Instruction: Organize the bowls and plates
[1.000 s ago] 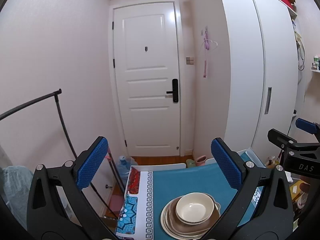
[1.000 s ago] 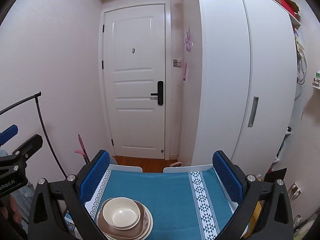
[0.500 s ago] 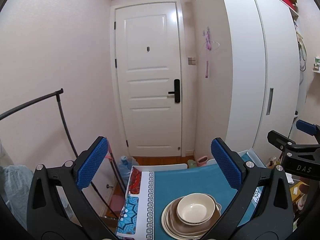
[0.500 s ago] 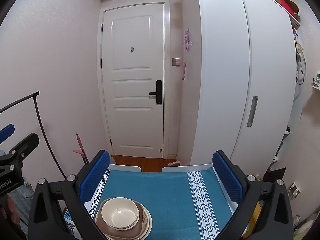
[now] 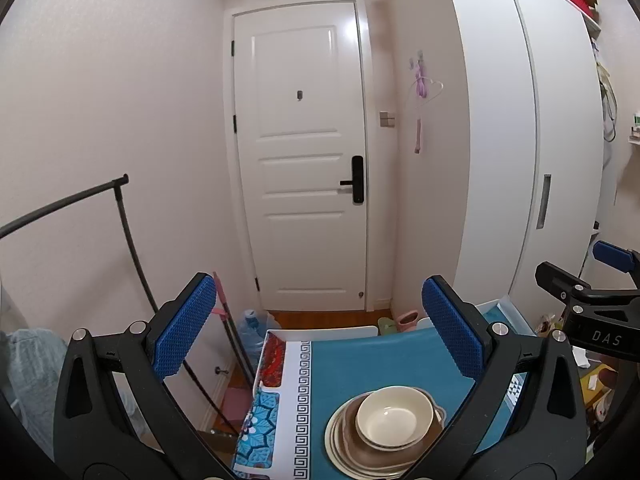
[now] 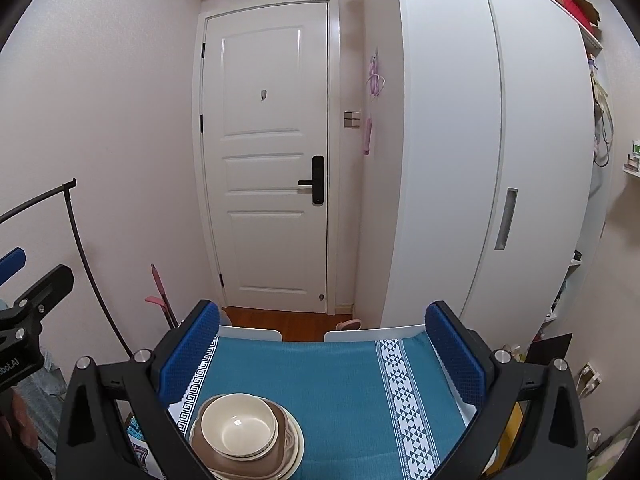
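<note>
As seen from the left wrist, the left hand-held gripper (image 5: 318,336) is spread wide, blue pads apart, nothing between them, held above the bench (image 5: 360,364). Teal cloth (image 5: 380,360) covers the bench; a patterned border runs down its left side. Stacked crockery sits at the near edge: cream bowl (image 5: 394,418) on top, a brown dish (image 5: 360,440) under it, pale plates (image 5: 340,446) at the bottom. Plate count unclear; the stack's right side is hidden by the gripper's black frame and its lower rim is cut by the picture edge. Right hand-held gripper (image 5: 588,284) enters at far right, only partly in frame. White door (image 5: 304,160) and wardrobe (image 5: 500,140) behind.

From the right wrist, the right hand-held gripper (image 6: 322,344) is likewise spread and empty, over the cloth (image 6: 332,376). Bowl (image 6: 238,426) sits lower left on the brown dish (image 6: 280,448) and plates (image 6: 296,446), near the left finger; the stack's left and bottom edges are masked by the frame. Left hand-held gripper (image 6: 24,280) shows at the left edge, mostly cut off. Bench edge (image 6: 248,334) barely visible beyond the cloth.
</note>
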The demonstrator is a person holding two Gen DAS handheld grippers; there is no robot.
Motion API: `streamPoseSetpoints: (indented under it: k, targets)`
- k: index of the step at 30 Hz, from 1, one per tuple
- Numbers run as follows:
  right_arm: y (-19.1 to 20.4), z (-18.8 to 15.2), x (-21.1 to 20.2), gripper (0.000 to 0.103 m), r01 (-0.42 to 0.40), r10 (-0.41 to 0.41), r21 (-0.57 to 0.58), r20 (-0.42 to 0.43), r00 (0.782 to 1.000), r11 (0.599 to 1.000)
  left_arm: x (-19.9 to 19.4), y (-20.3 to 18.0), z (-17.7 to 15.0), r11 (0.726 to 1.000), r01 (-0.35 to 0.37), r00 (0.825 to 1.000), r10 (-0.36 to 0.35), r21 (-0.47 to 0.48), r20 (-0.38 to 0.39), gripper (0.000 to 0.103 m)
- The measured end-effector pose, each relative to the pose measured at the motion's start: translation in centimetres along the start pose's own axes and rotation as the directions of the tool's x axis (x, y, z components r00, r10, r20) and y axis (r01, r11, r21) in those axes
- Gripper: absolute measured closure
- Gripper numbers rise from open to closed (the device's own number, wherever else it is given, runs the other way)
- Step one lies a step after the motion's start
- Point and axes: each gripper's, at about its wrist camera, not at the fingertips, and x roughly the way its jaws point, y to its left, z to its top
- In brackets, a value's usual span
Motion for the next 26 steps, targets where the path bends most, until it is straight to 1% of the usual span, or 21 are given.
streamPoseSetpoints:
  k: [9, 13, 16, 20, 24, 26]
  targets:
    - [0.0, 0.0, 0.0, 0.001, 0.002, -0.002, 0.000, -0.001, 1.000, 1.000, 0.2, 0.0, -0.1, 1.000, -0.002, 1.000, 0.002, -0.005, -0.007, 0.000]
    - [0.0, 0.0, 0.0, 0.001, 0.001, -0.001, -0.001, -0.001, 1.000, 1.000, 0.0, 0.1, 0.1, 1.000, 0.001, 1.000, -0.001, -0.013, 0.012, 0.000]
    - [0.0, 0.0, 0.1, 0.001, 0.001, -0.001, 0.000, -0.004, 1.000, 1.000, -0.5, 0.4, 0.1, 0.999, 0.015, 0.999, -0.013, -0.029, 0.046, 0.000]
    - [0.0, -0.1, 0.5, 0.001, 0.001, -0.001, 0.000, -0.013, 1.000, 1.000, -0.1, 0.4, 0.2, 0.999, -0.030, 0.998, 0.031, -0.021, 0.050, 0.000]
    - [0.2, -0.3, 1.3, 0.001, -0.002, 0.002, 0.000, -0.031, 1.000, 1.000, 0.7, 0.5, 0.0, 0.999, -0.049, 0.997, 0.049, -0.001, 0.056, 0.000]
    - [0.2, -0.4, 1.9, 0.001, -0.003, 0.003, 0.001, -0.043, 0.999, 1.000, 1.3, 0.5, -0.1, 0.999, -0.050, 0.998, 0.050, 0.010, 0.045, 0.000]
